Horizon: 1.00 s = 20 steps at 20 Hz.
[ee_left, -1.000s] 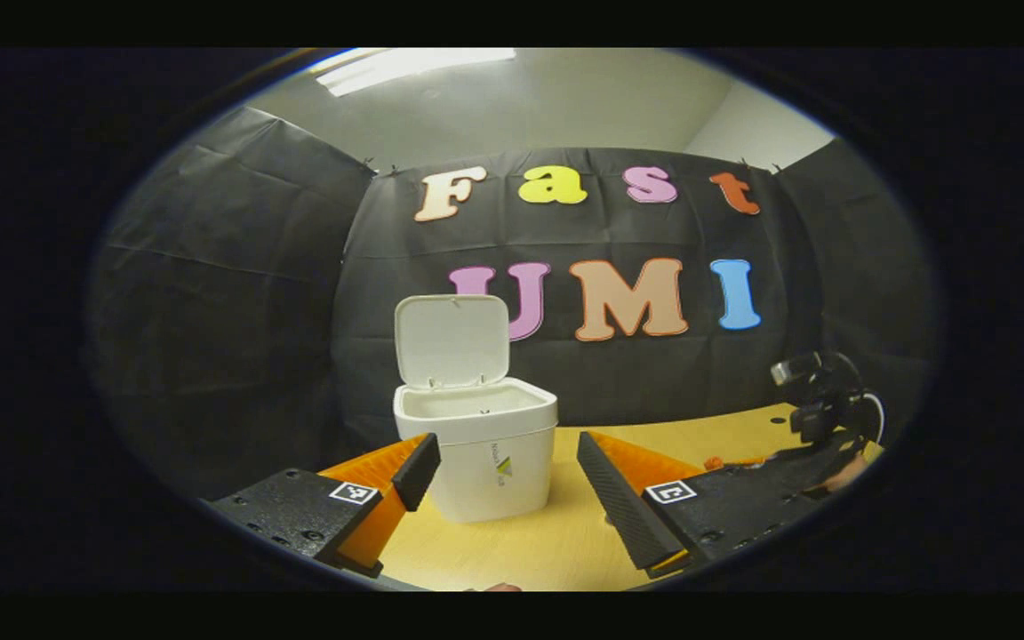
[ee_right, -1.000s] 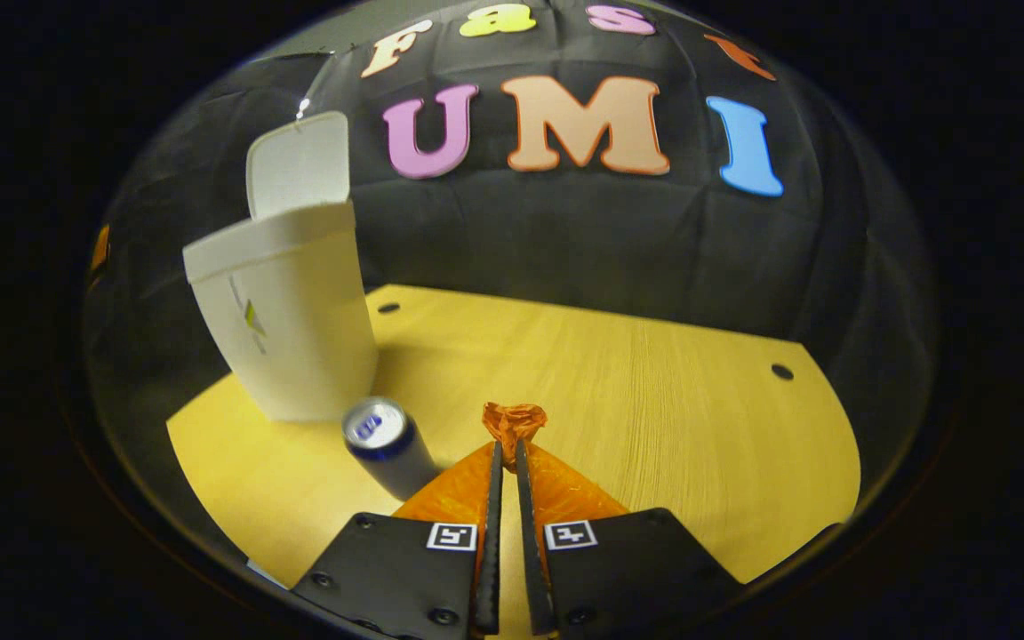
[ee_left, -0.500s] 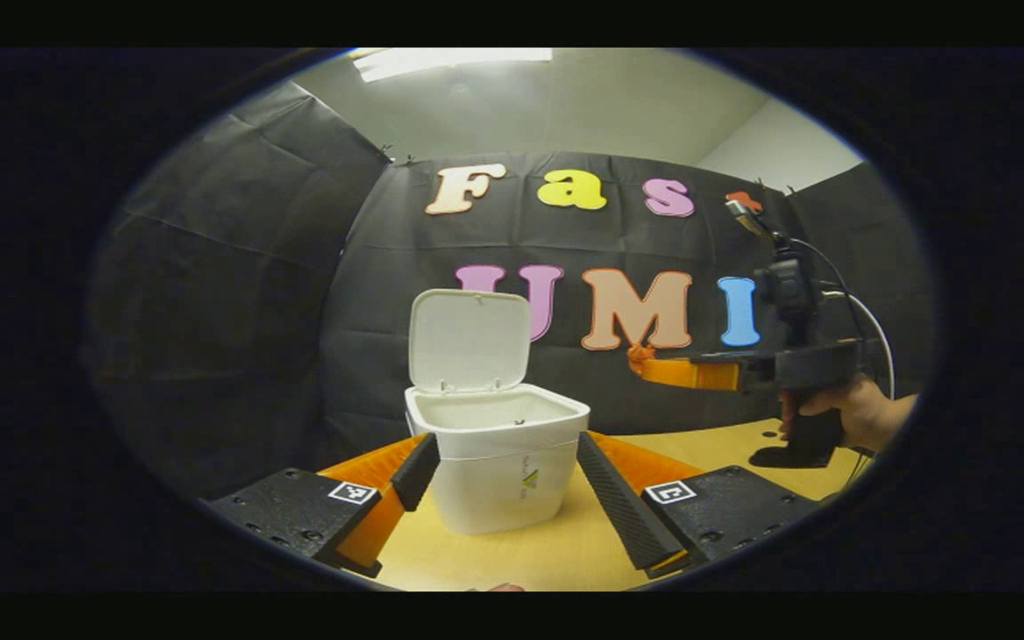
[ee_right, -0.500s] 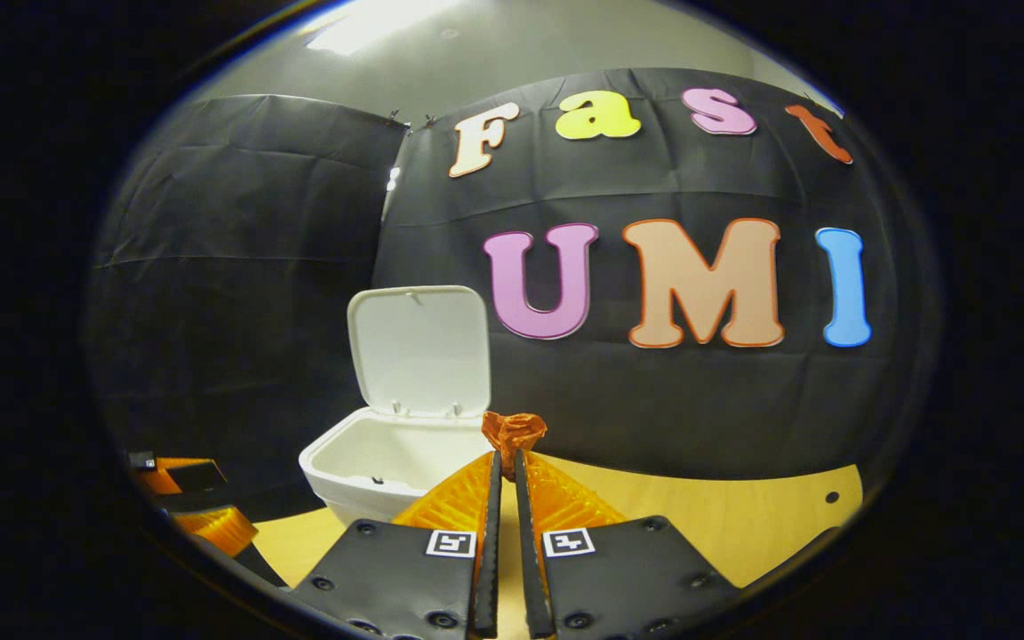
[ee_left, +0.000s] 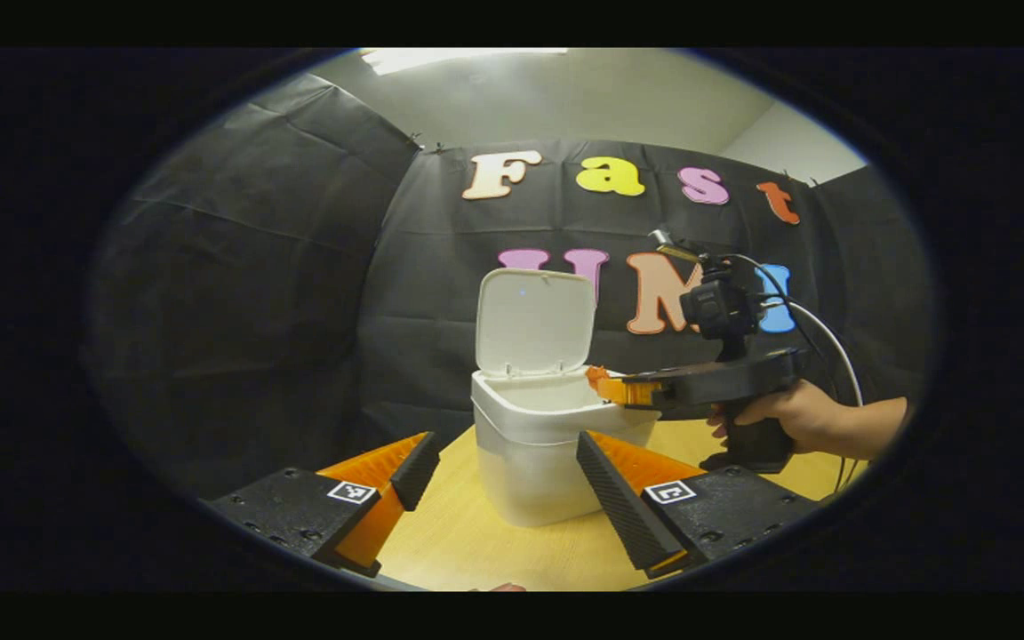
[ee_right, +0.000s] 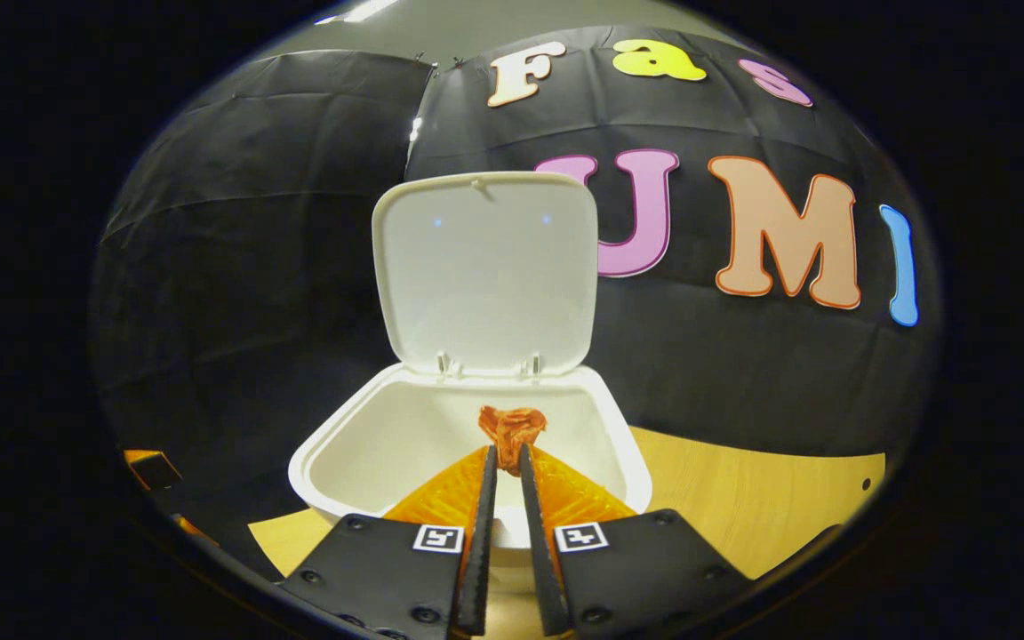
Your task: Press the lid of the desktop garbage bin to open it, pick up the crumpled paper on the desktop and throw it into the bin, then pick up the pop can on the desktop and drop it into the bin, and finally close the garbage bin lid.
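The white bin stands on the wooden table with its lid tipped up and open. In the left gripper view my left gripper is open just in front of the bin, with nothing between its fingers. A hand holds my right gripper level over the bin's right rim. In the right gripper view my right gripper is shut on the orange crumpled paper, which hangs above the bin's open mouth, in front of the raised lid.
The yellow table top runs to the right of the bin and ends at the black cloth wall. A cable loops from the right gripper's camera toward the person's forearm.
My right gripper has lifted the crumpled paper off the table and carried it left, to above the bin's opening. The left gripper stays open and has swung slightly left of the bin.
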### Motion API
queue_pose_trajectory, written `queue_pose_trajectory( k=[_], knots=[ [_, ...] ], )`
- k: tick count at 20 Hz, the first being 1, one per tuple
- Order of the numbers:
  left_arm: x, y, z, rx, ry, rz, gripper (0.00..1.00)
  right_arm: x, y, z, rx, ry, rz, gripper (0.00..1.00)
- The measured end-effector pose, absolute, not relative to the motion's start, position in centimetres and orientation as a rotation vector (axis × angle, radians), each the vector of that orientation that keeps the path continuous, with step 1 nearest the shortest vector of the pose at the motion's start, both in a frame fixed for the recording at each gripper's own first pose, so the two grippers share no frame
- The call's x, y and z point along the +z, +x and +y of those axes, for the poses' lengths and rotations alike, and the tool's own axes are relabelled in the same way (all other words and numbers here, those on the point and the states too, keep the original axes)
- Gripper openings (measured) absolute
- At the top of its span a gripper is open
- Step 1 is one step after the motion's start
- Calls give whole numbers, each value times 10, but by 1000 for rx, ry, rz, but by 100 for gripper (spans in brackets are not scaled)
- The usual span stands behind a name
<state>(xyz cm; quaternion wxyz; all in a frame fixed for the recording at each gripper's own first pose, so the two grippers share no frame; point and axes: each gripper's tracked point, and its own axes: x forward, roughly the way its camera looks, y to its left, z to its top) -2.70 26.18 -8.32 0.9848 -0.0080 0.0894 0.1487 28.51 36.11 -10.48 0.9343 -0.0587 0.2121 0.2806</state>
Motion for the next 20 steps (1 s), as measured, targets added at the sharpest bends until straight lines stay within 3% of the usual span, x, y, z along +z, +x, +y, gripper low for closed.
queue_pose_trajectory(
  k=[3,6,12,20],
  knots=[
    [-86,-22,255,285,-18,183,93,-110,286,352,567,-124,441,75],
    [-85,-12,238,256,-19,175,93,-74,277,336,560,-100,346,82],
    [-95,17,171,145,-20,167,93,32,252,234,439,-133,43,87],
    [-133,56,68,-2,-42,186,92,54,204,42,185,-133,17,90]
  ],
)
